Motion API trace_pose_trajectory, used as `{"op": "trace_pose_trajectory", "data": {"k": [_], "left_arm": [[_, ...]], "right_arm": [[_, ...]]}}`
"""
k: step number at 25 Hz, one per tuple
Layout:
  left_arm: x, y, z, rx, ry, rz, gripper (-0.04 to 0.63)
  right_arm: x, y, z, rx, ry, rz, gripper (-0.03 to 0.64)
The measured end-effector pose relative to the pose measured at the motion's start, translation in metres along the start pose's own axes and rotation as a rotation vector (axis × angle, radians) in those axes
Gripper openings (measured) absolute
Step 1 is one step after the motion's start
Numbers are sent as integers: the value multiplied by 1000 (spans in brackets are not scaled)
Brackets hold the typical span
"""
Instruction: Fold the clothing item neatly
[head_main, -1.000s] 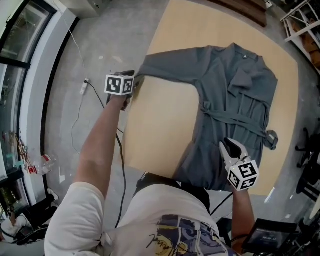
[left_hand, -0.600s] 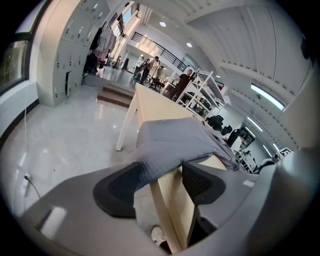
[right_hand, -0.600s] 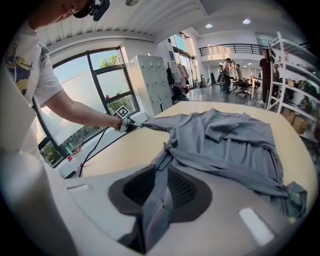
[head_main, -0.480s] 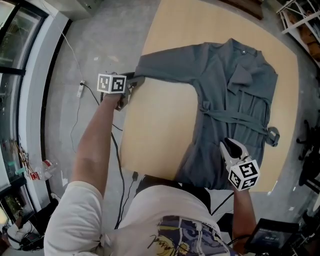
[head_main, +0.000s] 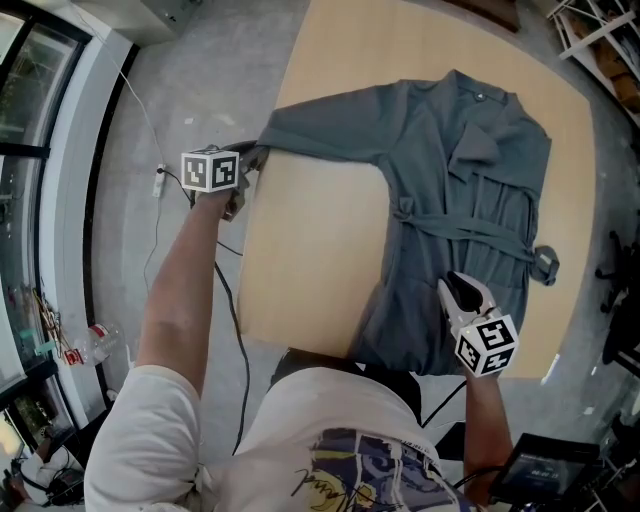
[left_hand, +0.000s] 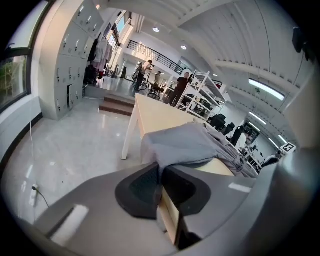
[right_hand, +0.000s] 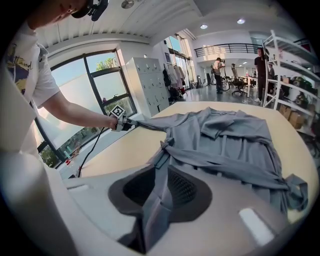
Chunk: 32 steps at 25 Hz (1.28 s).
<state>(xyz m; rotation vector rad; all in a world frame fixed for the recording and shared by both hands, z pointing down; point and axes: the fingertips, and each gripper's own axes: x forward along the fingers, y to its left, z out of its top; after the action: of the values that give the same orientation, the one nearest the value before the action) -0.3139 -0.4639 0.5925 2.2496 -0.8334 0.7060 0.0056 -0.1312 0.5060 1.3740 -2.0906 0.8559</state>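
Holding the gray robe (head_main: 460, 200) at two points, both grips on cloth.

Left arm (head_main: 180, 300) is stretched nearly straight, out past the table's (head_main: 310, 260) left edge. Left gripper (head_main: 252, 158) sits just off that edge, angled down, marker cube up. Its jaws have just been closing and are now nearly together, with the cuff of the sleeve (head_main: 330, 125) pinched between the pads. The left gripper view confirms it: cloth runs from the gap out onto the tabletop.

Right forearm (head_main: 480, 420) is tucked close to the body at the table's near edge. Right gripper (head_main: 455, 285) points down and forward, jaws narrowly apart and clamped on a fold of the robe's hem; the fabric passes right through between the pads (right_hand: 187, 187).

Robe lies spread flat on the table's right half, collar at the far edge, belt (head_main: 470, 225) across the waist, sleeve pulled toward the left edge.

Shelving rack (right_hand: 295, 85) stands beyond the table's far right side with boxes on its shelves; their contents aren't readable.
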Motion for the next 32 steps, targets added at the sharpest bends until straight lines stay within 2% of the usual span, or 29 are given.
{"op": "trace_pose_trajectory", "data": {"k": [4,9,18,22,32], "left_arm": [[-2,-6,10,33,-28,21,23],[-5,-11,23,117,-61,88,21],[-12,-51,63,139,-165,168,18],[-10,-83,81,154,-203,173,18],[12,-158,111,226,-230,148,17]], "right_arm": [[-4,-2,-3,10,-8,-12,67],[-10,-4,-11,21,-17,-18,67],[-31,-29,-30,36,-26,-3,67],[-43,-43,-36,41,-37,3,67],[-67,-69,-49,58,-57,5,67]]}}
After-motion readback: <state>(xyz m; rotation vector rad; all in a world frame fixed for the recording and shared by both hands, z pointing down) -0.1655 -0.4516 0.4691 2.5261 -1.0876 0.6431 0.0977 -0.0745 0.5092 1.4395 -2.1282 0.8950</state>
